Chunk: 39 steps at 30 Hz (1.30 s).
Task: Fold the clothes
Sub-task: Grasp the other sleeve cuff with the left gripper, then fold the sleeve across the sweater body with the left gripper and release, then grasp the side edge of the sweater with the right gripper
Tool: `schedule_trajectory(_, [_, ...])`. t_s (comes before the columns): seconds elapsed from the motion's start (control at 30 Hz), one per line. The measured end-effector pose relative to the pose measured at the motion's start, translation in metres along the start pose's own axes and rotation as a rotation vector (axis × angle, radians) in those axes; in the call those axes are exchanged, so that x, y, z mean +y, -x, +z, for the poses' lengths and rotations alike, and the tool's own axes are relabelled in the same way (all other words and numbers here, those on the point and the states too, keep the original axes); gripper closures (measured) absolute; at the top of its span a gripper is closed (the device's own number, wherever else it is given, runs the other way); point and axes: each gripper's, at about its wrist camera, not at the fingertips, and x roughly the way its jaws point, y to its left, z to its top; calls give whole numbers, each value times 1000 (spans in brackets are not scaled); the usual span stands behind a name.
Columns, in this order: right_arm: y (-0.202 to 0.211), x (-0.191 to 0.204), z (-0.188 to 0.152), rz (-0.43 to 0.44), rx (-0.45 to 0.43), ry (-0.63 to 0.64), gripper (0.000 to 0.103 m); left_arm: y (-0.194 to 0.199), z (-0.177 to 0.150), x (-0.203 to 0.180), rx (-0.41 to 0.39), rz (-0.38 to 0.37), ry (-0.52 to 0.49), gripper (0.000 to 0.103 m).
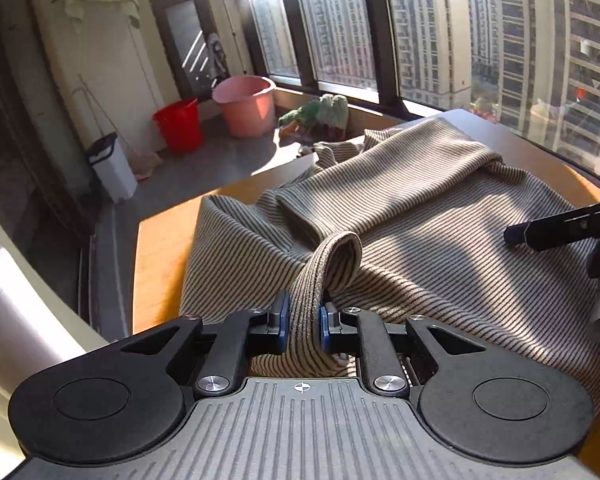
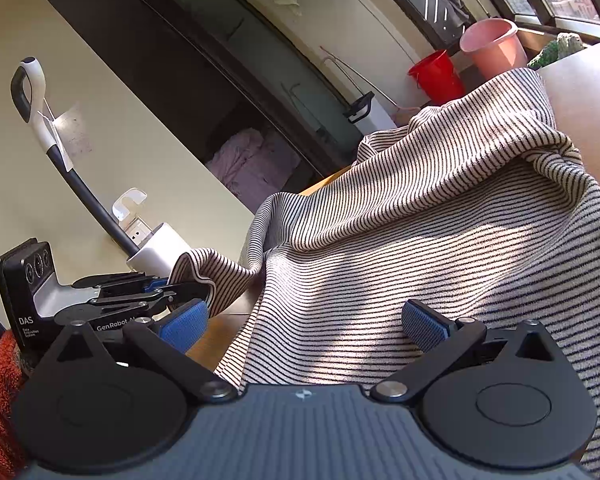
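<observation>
One beige knitted garment with thin dark stripes (image 1: 420, 208) lies rumpled across one orange-brown wooden table (image 1: 160, 248), covering most of its top and hanging over the near edge. In the left wrist view it fills the middle of the frame, from about nine o'clock round to four o'clock.

Two grippers are in play. The left gripper (image 1: 303, 322) has its two blue-padded fingers drawn in tight on a raised fold of the striped cloth, which stands up in a loop between them at the six o'clock side of that view. In the right wrist view the same gripper (image 2: 168, 284) appears at eight o'clock, with a cuff-like end of the garment pinched in its tip and lifted off the table.

The right gripper (image 2: 304, 326) stands with its two blue pads spread wide apart; cloth lies below the gap, but neither pad presses on it, so it holds nothing. One of its black fingers (image 1: 540, 232) pokes into the left wrist view at three o'clock, above the garment.

Beyond the table, at eleven o'clock in the left wrist view, stand two buckets: one red plastic bucket (image 1: 179, 126) and, just beside it, one larger pink plastic bucket (image 1: 246, 104). One white pedal bin with a black lid (image 1: 112, 168) sits at ten o'clock. One green bundle (image 1: 320, 114) lies by the dark-framed windows (image 1: 340, 20). One white-handled upright cleaner (image 2: 40, 112) leans against the wall at nine o'clock in the right wrist view.
</observation>
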Motion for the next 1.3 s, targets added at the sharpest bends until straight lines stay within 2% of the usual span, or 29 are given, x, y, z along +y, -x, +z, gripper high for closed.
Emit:
schedule_trajectory(0.07, [1, 0, -1, -4, 2, 4, 0, 7, 27, 3, -42, -46, 56, 97])
schedule_trajectory(0.2, [-1, 1, -1, -13, 5, 13, 0, 11, 95, 3, -124, -161, 150, 97])
schedule_trajectory(0.3, [-1, 1, -1, -17, 4, 16, 0, 6, 143, -10, -195, -214, 175, 97])
schedule_trajectory(0.47, [1, -1, 0, -8, 8, 15, 0, -8, 175, -50, -234, -271, 154, 97])
schedule_trajectory(0.53, [1, -1, 1, -6, 16, 17, 0, -12, 165, -65, -215, -273, 112, 93])
schedule_trajectory(0.6, [0, -1, 1, -7, 25, 23, 0, -10, 142, -73, -180, -262, 75, 87])
schedule_trajectory(0.67, [0, 0, 1, -10, 34, 27, 0, -4, 113, -73, -150, -253, 56, 68])
schedule_trajectory(0.7, [-1, 1, 1, -12, 39, 28, 0, 1, 97, -69, -145, -250, 54, 62])
schedule_trajectory(0.73, [-1, 2, 2, -14, 44, 29, 0, 8, 78, -63, -140, -247, 60, 50])
schedule_trajectory(0.8, [-3, 4, 1, -18, 69, 38, 0, 18, 42, -49, -125, -242, 105, 27])
schedule_trajectory(0.87, [-7, 8, 1, 3, 113, 60, 0, 21, 7, -34, -99, -255, 194, 18])
schedule_trajectory(0.93, [-12, 12, 1, 47, 164, 78, 0, 16, -26, -19, -72, -289, 311, 17])
schedule_trajectory(0.97, [-12, 13, 1, 34, 163, 67, 0, 11, -42, -11, -64, -308, 376, 16])
schedule_trajectory(1.03, [-11, 14, 3, 8, 161, 44, 1, 4, -64, -2, -58, -313, 435, 16])
schedule_trajectory(1.07, [-11, 15, 3, -6, 159, 32, 6, 1, -75, 0, -53, -309, 450, 15])
schedule_trajectory(1.1, [-8, 15, 5, -33, 151, 1, 23, 1, -82, 2, -52, -315, 451, 15])
schedule_trajectory(1.13, [-2, 14, 6, -54, 133, -41, 51, 2, -88, 3, -57, -328, 444, 14])
schedule_trajectory(1.2, [1, 21, 9, -74, 109, -73, 73, 5, -97, 6, -74, -345, 426, 8])
schedule_trajectory(1.27, [3, 33, 11, -92, 89, -82, 74, 12, -101, 6, -98, -352, 408, 8])
schedule_trajectory(1.3, [-1, 40, 11, -70, 92, -87, 74, 12, -101, 8, -110, -355, 408, 7])
